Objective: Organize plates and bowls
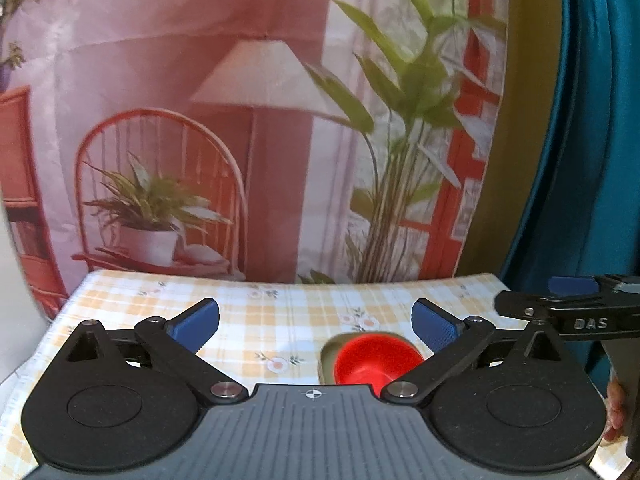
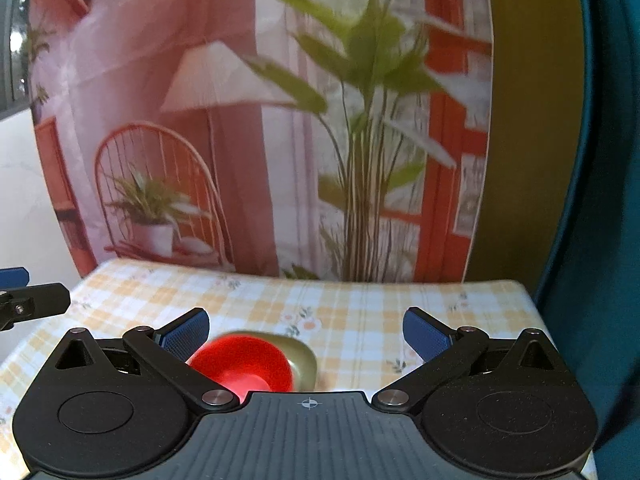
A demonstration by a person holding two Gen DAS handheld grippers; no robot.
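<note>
The only writing that can be read is "DAS", in pale letters on the black frame of the right tool (image 1: 568,312) where it pokes into the left wrist view from the right edge. A hand (image 1: 614,412) shows just beneath it at that edge.

Both tools stand released, blue pads spread wide with nothing between them. The left tool (image 1: 316,324) and the right tool hang above a worktop (image 1: 280,312) under a yellow-and-white checked cloth with small flowers.

A red bowl (image 1: 374,364) sits inside a pale olive dish (image 1: 332,354) on the cloth, low in both views and partly hidden by each tool's linkage. In the left view it lies near the right pad; in the right view it lies near the left pad, so it rests between the two tools.

Behind the worktop hangs a printed backdrop (image 1: 260,120) showing a lamp, a wire chair with a potted plant, and tall green leaves. Teal cloth (image 1: 592,120) hangs to its right. Only the right view shows the left tool's tip at its left edge.
</note>
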